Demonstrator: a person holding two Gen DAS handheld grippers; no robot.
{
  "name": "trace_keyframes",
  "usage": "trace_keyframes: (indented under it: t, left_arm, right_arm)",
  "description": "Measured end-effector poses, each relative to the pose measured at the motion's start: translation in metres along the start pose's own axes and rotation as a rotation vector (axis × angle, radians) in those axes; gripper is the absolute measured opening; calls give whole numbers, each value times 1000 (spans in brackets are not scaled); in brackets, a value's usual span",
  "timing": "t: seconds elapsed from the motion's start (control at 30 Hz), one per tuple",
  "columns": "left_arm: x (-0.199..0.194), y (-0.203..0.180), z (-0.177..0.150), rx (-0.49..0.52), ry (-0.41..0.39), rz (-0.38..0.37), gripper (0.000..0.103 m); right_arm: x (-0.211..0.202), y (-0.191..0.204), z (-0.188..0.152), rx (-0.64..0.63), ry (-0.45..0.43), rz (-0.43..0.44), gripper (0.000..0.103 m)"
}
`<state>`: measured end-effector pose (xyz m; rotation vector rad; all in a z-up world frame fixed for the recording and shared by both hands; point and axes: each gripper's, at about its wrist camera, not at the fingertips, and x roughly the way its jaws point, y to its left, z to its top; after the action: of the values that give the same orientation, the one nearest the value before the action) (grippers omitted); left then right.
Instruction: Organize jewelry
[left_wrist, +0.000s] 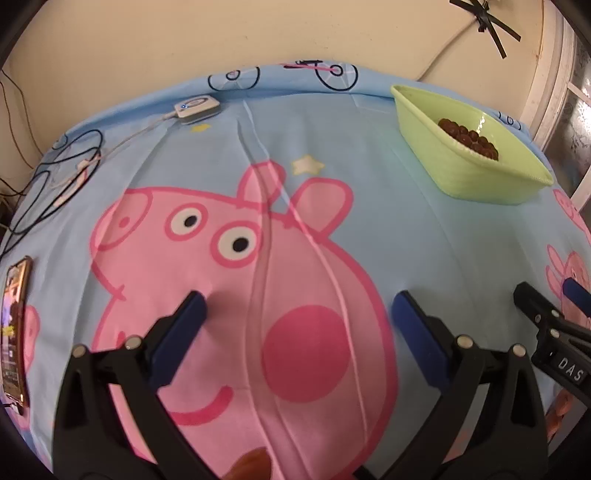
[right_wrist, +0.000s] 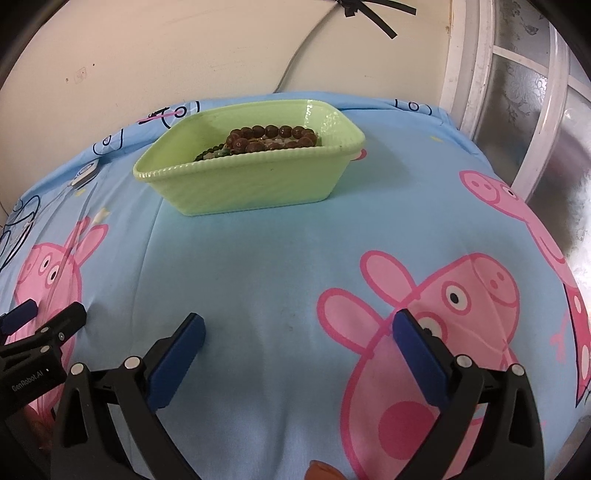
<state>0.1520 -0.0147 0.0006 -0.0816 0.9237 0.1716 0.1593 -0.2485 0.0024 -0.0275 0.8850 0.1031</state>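
A light green plastic basket (right_wrist: 207, 175) stands on the blue cartoon-pig cloth, far centre in the right wrist view and far right in the left wrist view (left_wrist: 454, 162). Inside lie a brown bead bracelet (right_wrist: 271, 138) and a dark green bead string (right_wrist: 212, 153); the brown beads also show in the left wrist view (left_wrist: 467, 138). My left gripper (left_wrist: 297, 308) is open and empty over the pig print. My right gripper (right_wrist: 297, 328) is open and empty, well short of the basket. Each gripper's tip shows in the other's view.
A small white device (left_wrist: 197, 107) with a cable and black wires (left_wrist: 55, 177) lies at the far left. A phone (left_wrist: 14, 328) lies at the left edge. A wall runs behind the table, and a window frame (right_wrist: 517, 110) stands at the right.
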Motion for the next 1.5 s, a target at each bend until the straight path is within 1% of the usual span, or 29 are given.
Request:
trace_keyframes:
  t: [1.07, 1.13, 1.23, 1.3, 1.33, 1.4, 1.47, 1.5]
  left_arm:
    - [-2, 3, -4, -6, -6, 1, 97]
    - [-3, 2, -5, -22, -6, 12, 97]
    - [-4, -1, -6, -69, -5, 50, 97]
    - [-4, -5, -5, -77, 0, 58, 97]
    - [-3, -7, -4, -73, 4, 52, 97]
    - [-1, -19, 2, -9, 7, -10, 96]
    - [-4, -30, 8, 50, -28, 8, 96]
    - [-5, -35, 10, 71, -51, 13, 97]
  right_arm:
    - [1, 1, -1, -4, 0, -5, 80]
    - [1, 1, -1, -5, -1, -4, 80]
    - [1, 1, -1, -5, -1, -4, 80]
    - [1, 2, -1, -5, -1, -4, 80]
    - [1, 2, -1, -5, -1, -4, 80]
    - [1, 3, -1, 4, -1, -12, 80]
    - [2, -1, 1, 12, -1, 0, 80]
    - [2, -3, 2, 4, -3, 25, 80]
